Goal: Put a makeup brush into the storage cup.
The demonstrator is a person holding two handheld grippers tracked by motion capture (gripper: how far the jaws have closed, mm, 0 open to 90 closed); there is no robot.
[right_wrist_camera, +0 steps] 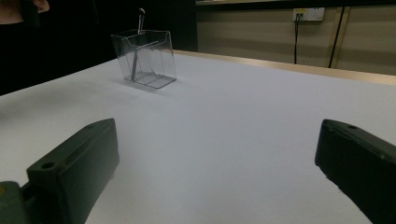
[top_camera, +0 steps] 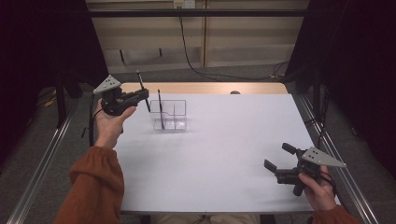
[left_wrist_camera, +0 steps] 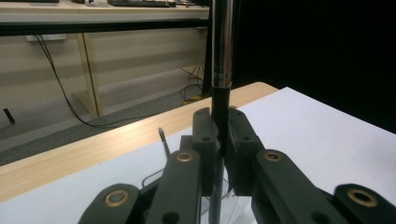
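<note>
In the high view the left hand-held gripper (top_camera: pixel 145 97) sits at the upper left of the frame, raised above the white bench (top_camera: pixel 224 158) just left of a clear plastic organiser (top_camera: pixel 169 115). Its jaws are clamped on a slim black pen (top_camera: pixel 143 89), which stands nearly upright and leans a little. The left gripper view shows the grip closely: the pen (left_wrist_camera: pixel 221 70) rises through the centre of the frame, black below and chrome above a ring, with the two pads pressed on the black lower barrel. A second pen (top_camera: pixel 159 108) already stands tilted in the organiser's left compartment, its top above the rim.

The right hand-held gripper (top_camera: pixel 276 161) rests low at the lower right of the high view, jaws spread wide with nothing between them; its own view looks across bare bench toward the organiser (right_wrist_camera: pixel 144 58) at upper left.

The held pen looks light, stiff and smooth, so it could likely swivel or slip in a two-point pinch if bumped. Holding the matte black part rather than the polished metal seems the safer choice. The organiser looks thin-walled and light, apt to slide or tip if the pen tip catches its rim.
</note>
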